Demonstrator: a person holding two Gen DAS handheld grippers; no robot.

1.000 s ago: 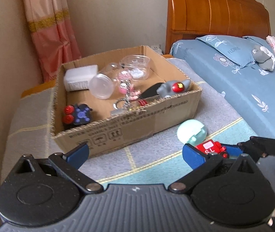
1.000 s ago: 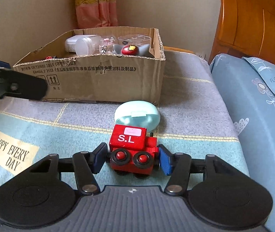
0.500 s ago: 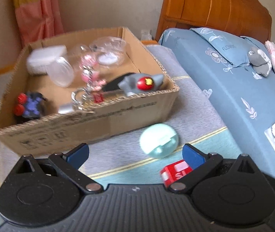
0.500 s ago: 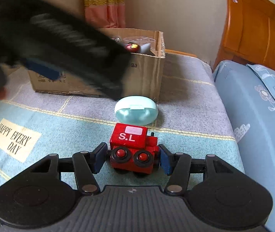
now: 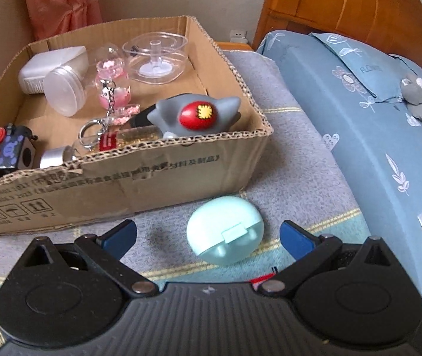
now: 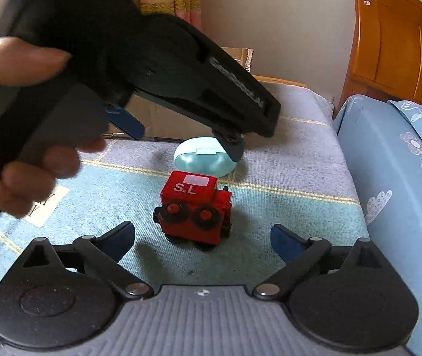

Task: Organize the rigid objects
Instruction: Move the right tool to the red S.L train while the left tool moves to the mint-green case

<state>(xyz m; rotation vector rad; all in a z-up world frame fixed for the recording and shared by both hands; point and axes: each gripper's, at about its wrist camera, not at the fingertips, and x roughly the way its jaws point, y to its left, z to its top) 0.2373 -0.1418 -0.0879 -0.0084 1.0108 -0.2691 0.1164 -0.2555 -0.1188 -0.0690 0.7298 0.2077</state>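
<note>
A mint-green oval case (image 5: 225, 230) lies on the blanket in front of a cardboard box (image 5: 122, 175). My left gripper (image 5: 208, 234) is open, its jaws on either side of the case, not touching it. A red toy train (image 6: 194, 207) marked S.L stands on the blanket just before the case (image 6: 203, 160) in the right wrist view. My right gripper (image 6: 202, 238) is open and empty, its jaws apart and clear of the train. The left gripper body (image 6: 151, 68) and the hand holding it fill the upper left of that view.
The box holds a grey toy with a red patch (image 5: 196, 114), a clear dish (image 5: 156, 56), a white jar (image 5: 61, 90), pink keychains (image 5: 113, 89) and a dark toy car (image 5: 9, 152). A blue-sheeted bed (image 5: 374, 136) with wooden headboard (image 5: 344, 9) lies right.
My right gripper has opened and let go of the red train, which now stands on the blanket. My left gripper has moved right and forward over the mint case.
</note>
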